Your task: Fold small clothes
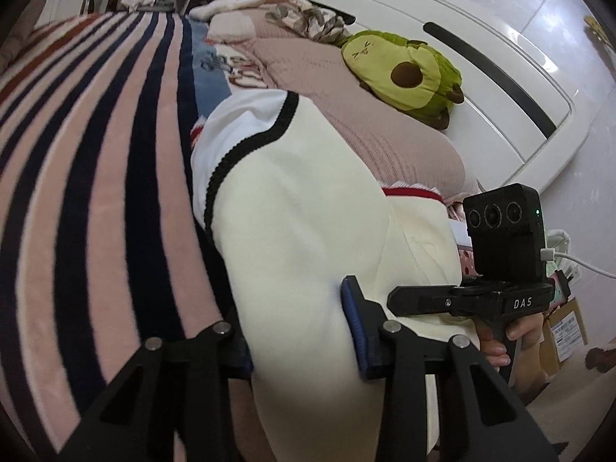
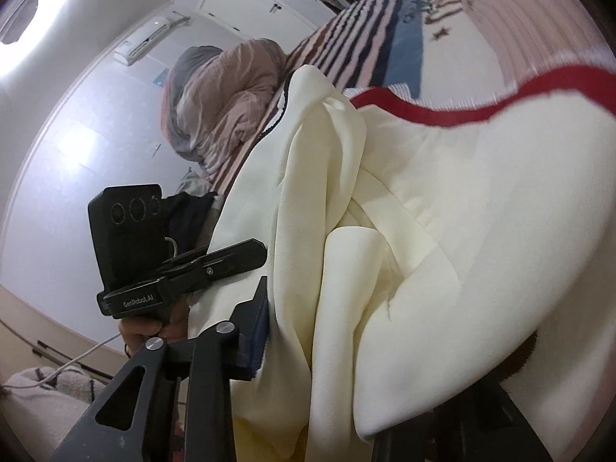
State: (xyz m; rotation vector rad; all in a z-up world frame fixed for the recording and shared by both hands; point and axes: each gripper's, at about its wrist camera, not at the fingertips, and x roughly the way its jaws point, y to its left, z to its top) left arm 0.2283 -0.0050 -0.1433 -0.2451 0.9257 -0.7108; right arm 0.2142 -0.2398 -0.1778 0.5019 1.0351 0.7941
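Striped bedspread [image 1: 96, 192] under cream garment [image 1: 300, 231], both grippers' fingers [image 1: 356, 331] clamping it, right fingertips [image 2: 254, 331] half-hidden.

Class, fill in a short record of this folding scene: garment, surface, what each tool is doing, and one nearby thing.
garment: cream top with black trim and a red band
surface: striped blanket on a bed
left tool: shut on the cream top, cloth bunched between its pads
right tool: shut on the cream top; one pad hidden by cloth
nearby: avocado plush on a pink pillow
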